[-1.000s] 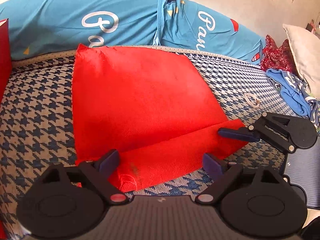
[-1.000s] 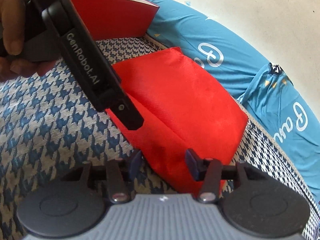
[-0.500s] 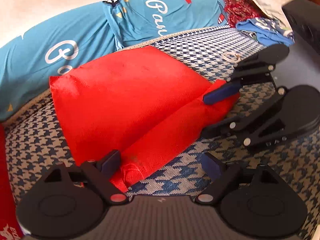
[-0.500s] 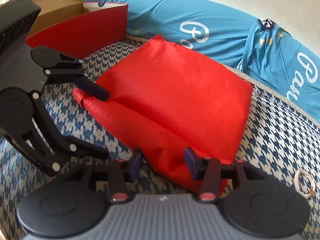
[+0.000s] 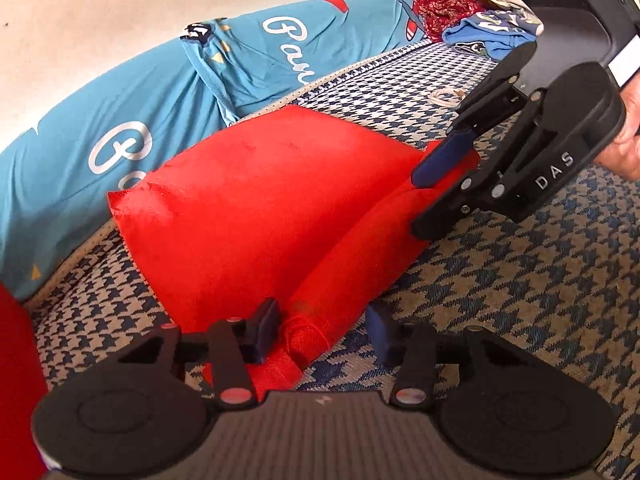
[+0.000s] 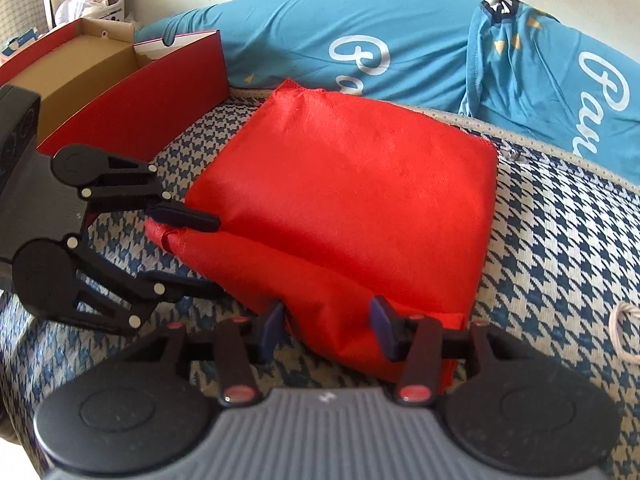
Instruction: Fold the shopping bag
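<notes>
A red fabric shopping bag [image 5: 256,200] lies flat on the houndstooth mattress, its near edge turned up into a long fold [image 5: 360,248]. It also shows in the right wrist view [image 6: 360,184]. My left gripper [image 5: 322,330] is open, its jaws straddling one end of the fold. My right gripper [image 6: 328,326] is open, its jaws straddling the other end. Each gripper appears in the other's view, the right one [image 5: 436,196] at the far end and the left one [image 6: 200,252] at the left end.
A blue printed pillow [image 6: 400,40] lies along the wall behind the bag. An open red cardboard box [image 6: 120,76] stands at the left. Clothes [image 5: 480,32] are piled at the far right. A white cord [image 6: 624,332] lies on the mattress [image 6: 560,240].
Both grippers have swung round to the two ends of the fold and face each other along it. The left gripper's jaws have narrowed around the fold's end.
</notes>
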